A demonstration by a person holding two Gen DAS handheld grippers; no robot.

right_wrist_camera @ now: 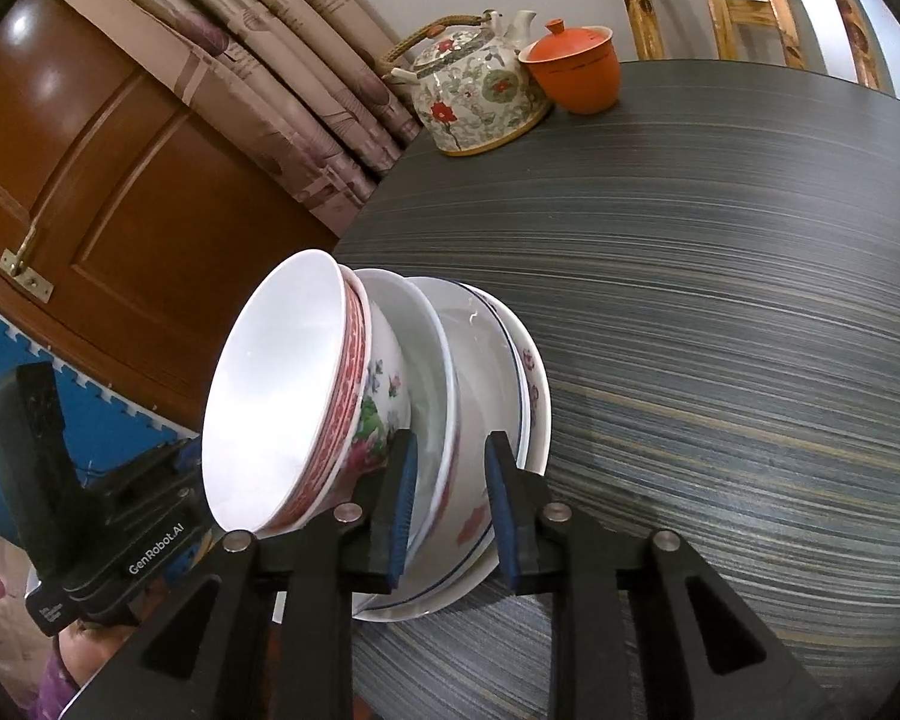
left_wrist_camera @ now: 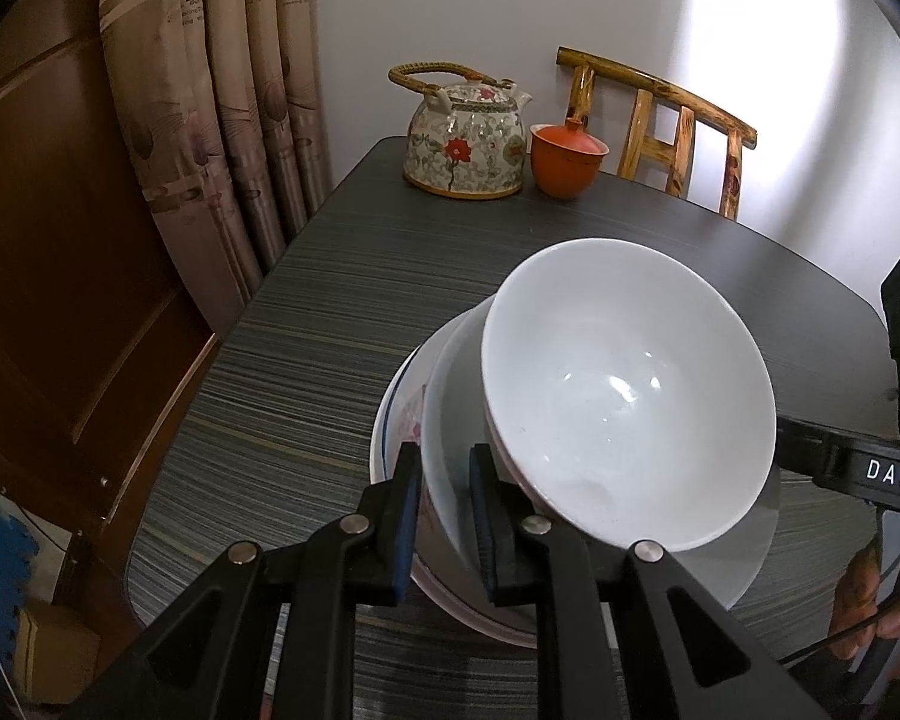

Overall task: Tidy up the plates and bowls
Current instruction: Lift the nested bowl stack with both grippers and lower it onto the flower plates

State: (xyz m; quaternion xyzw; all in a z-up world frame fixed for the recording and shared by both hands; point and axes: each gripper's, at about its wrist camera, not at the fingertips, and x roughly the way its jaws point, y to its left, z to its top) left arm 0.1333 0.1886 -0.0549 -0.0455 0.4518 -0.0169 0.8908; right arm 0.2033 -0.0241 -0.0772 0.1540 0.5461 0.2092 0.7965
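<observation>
Left gripper [left_wrist_camera: 444, 516] astride stacked bowls [right_wrist_camera: 306, 396] – floral sides right-view only

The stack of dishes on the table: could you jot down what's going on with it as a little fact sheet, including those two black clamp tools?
Stack: top bowl with red-patterned rim, nested in a floral bowl, over plates
Top bowl: white inside, empty
Left gripper: fingers straddle the rim of a dish under the top bowl
Right gripper: fingers straddle the lower dishes' edge
Surface: dark striped table
Far end: floral teapot, orange lidded cup
Behind: wooden chair
</observation>
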